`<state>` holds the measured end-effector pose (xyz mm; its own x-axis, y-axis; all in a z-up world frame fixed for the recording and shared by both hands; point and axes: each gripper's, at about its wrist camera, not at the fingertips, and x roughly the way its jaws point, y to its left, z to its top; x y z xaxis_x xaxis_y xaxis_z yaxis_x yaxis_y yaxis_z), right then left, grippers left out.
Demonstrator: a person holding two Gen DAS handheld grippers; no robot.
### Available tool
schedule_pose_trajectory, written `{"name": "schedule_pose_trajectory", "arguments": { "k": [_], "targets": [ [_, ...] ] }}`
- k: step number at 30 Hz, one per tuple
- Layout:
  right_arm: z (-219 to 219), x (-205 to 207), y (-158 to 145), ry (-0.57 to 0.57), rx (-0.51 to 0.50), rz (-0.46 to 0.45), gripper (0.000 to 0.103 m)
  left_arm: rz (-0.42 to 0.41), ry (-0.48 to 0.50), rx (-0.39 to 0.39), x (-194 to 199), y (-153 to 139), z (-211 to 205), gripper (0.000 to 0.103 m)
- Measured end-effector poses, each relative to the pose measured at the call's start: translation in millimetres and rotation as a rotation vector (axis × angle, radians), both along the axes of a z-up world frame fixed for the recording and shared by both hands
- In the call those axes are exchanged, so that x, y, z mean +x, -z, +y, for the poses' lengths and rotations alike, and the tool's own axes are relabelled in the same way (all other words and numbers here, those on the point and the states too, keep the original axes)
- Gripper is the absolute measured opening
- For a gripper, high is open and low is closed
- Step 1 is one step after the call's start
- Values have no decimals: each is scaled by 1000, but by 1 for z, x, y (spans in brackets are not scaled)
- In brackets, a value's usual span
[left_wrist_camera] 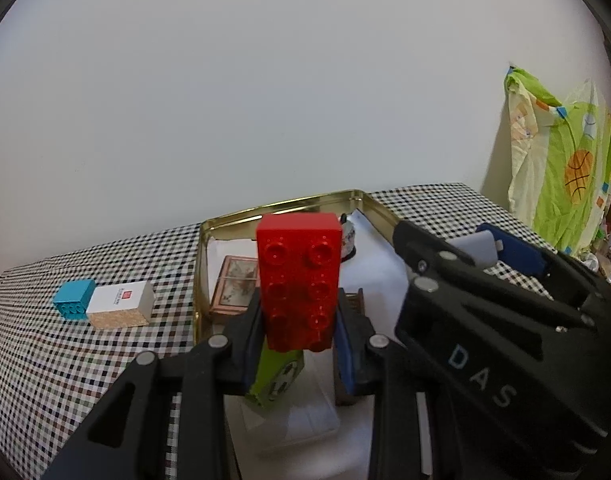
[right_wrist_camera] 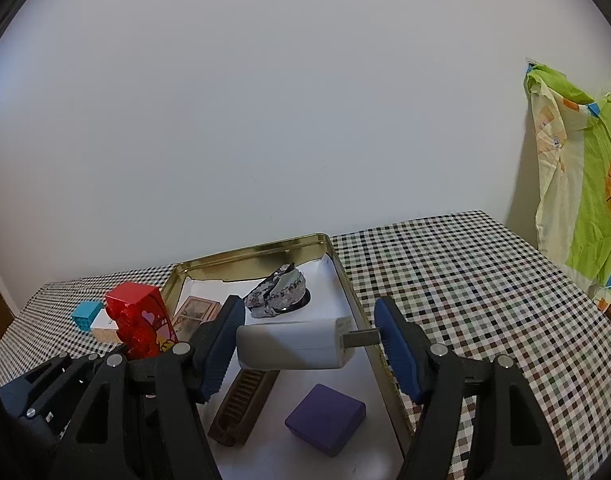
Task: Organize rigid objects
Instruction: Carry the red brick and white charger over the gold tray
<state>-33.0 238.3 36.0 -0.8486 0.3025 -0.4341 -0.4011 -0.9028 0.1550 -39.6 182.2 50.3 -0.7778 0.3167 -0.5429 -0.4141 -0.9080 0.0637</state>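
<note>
1. Currently: left tongs [left_wrist_camera: 299, 340] clamped on red brick [left_wrist_camera: 298, 280] by its two long flanks, held upright above the gold tin [left_wrist_camera: 285, 203], studs facing the left wrist camera.
2. Right tongs [right_wrist_camera: 305, 340] closed on white charger [right_wrist_camera: 291, 345] end to end: left pad on the body's flat end, right pad on the plug tip. Held over the tin, near its right wall.
3. Brick judged light, hard, glossy; slip likely under weak pressure. Flat flanks the best hold, studs to be avoided.
4. Charger judged stiff, smooth, somewhat denser. Grip via the narrow plug looks prone to pivoting; body sides safer.
5. Brick's lower end hidden between pads. Green box [left_wrist_camera: 275, 380] beneath it partly covered.
6. Patterned lump [right_wrist_camera: 277, 290] in the tin not identifiable.
7. Blue brick [left_wrist_camera: 74, 300] and white box [left_wrist_camera: 121, 304] lying on the checked surface [left_wrist_camera: 65, 360], outside the tin.
</note>
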Motion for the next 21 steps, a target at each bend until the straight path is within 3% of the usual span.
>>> {"name": "schedule_pose_trajectory", "arguments": {
  "k": [18, 21],
  "targets": [
    [1, -10, 1, -13, -12, -29, 70, 4, 18, -6, 2, 0, 8, 31],
    [3, -11, 2, -41, -37, -29, 71, -30, 39, -7, 2, 4, 13, 40]
  ]
}}
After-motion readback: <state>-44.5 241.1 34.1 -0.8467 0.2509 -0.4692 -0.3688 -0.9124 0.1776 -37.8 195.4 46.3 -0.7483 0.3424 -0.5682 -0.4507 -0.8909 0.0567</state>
